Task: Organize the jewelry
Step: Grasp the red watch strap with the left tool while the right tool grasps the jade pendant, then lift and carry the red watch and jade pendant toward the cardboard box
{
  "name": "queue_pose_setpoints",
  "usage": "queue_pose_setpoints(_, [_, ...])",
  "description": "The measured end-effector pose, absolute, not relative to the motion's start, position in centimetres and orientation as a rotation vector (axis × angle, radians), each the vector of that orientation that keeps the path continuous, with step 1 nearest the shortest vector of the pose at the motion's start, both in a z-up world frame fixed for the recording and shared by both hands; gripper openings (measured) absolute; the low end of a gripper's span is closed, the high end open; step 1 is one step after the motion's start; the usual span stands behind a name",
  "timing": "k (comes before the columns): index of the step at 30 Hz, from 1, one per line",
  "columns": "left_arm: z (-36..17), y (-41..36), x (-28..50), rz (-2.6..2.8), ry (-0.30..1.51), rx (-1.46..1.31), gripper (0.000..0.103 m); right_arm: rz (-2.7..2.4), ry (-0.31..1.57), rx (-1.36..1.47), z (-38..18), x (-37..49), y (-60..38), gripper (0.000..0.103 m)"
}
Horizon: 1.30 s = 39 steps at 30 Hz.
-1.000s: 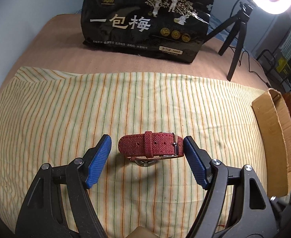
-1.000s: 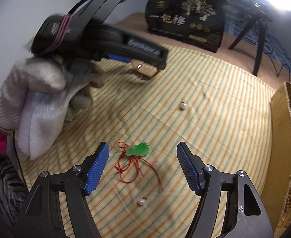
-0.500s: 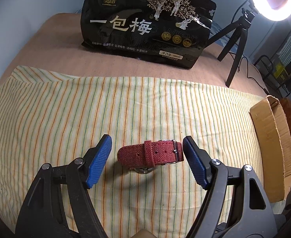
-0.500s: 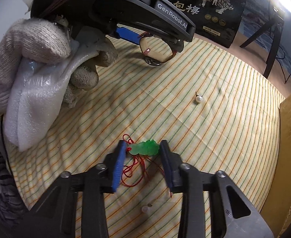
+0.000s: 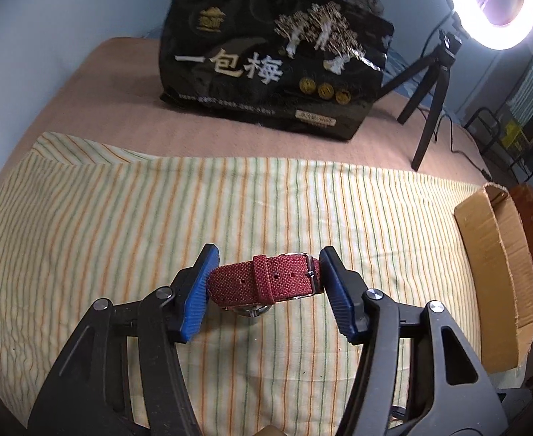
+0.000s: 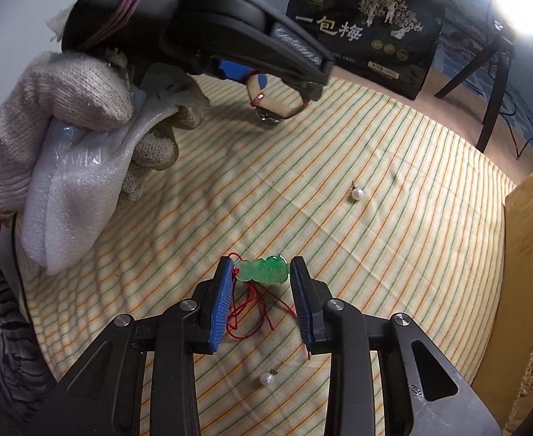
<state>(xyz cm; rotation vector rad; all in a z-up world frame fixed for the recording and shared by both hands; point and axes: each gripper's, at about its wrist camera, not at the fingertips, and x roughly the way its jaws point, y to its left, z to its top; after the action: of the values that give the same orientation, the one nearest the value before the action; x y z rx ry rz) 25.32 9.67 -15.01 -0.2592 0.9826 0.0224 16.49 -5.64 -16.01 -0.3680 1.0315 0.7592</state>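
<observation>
The watch [image 5: 266, 279] with its red woven strap lies low in the middle of the left wrist view, between the blue pads of the left gripper [image 5: 266, 287]. The jaws have just been closing and the left pad now touches the strap's end, the right pad sitting just at the buckle; a firm pinch is not plain. The buckled strap loop looks springy and soft, so it should squash a little. The metal case underneath is the heavy part and may swing. A grip across the strap's flat sides seems safest.

In the right wrist view the green pendant [image 6: 264, 270] sits lower middle, gripped between the narrowed pads of the right gripper [image 6: 262, 290], whose jaws have just been closing. It looks small, hard, glossy and likely brittle. Its red cord [image 6: 248, 312] trails loose below and could snag.

Two pearl earrings [image 6: 357, 193] lie on the striped cloth [image 5: 121, 218], which is soft and wrinkles easily, spread over a bed [image 5: 103, 101]. A cardboard box [image 5: 499, 272] stands at the right edge, a black bag [image 5: 273, 69] at the top and a ring light [image 5: 499, 3] in the upper right corner.
</observation>
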Motion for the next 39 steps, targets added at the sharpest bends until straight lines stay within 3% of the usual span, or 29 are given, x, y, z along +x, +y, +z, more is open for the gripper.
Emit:
queue_pose_setpoints(17, [-9.1,8.4,23.2,-0.014,0.854,-0.251,0.059,0.720,0.910,-0.272,-9.4,15.6,-9.2,0.030])
queue_pose_setpoints(39, [-4.1,-0.5,21.7,-0.184,0.775,-0.203,0.059,0.504,0.728,-0.025,-0.4,18.7,-21.9,0.030])
